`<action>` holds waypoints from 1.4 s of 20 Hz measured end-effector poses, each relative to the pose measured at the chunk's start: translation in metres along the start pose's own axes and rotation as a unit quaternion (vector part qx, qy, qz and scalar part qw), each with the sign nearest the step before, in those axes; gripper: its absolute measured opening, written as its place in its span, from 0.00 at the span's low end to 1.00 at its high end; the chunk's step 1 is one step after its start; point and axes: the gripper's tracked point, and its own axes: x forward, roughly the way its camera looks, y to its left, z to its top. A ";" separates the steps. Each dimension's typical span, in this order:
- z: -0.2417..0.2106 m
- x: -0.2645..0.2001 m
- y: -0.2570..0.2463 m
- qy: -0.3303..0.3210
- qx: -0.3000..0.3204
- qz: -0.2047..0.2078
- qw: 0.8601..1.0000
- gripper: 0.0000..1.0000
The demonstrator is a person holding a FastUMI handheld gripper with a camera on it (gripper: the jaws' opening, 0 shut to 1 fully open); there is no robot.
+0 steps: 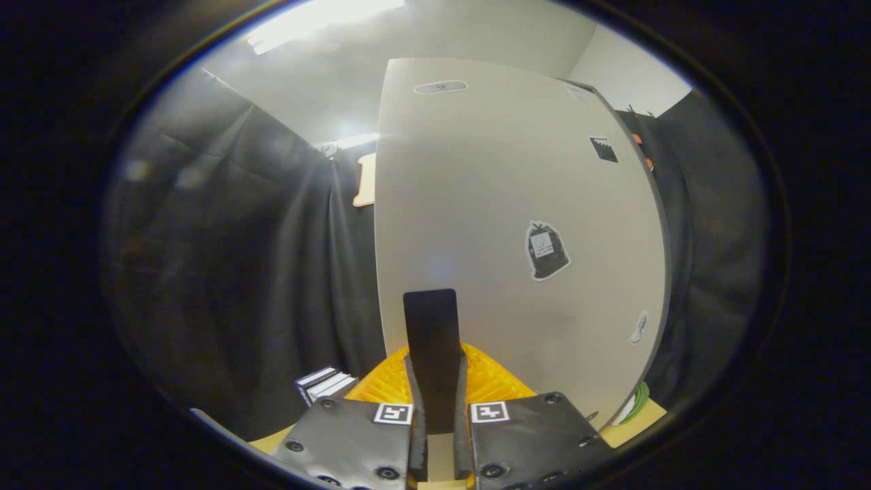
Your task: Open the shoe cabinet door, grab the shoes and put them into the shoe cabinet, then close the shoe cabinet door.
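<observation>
Fingers (435, 381) clamp a black handle (431, 333) on the cabinet door (503, 204).

the tool (435, 381) pinches a black flat piece (431, 340) over an orange ribbed thing (493, 378), facing the grey cabinet door (490, 204).

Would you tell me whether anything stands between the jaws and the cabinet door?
Nothing visible does. The jaws are closed on a black tab against the door; an orange ribbed thing sits low, just beyond them.
</observation>
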 end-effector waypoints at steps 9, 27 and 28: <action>0.005 -0.020 -0.013 -0.006 -0.008 -0.011 1.000 0.17; 0.018 -0.054 -0.065 -0.029 -0.039 -0.100 0.994 0.15; 0.019 -0.056 -0.069 -0.030 -0.040 -0.103 0.993 0.15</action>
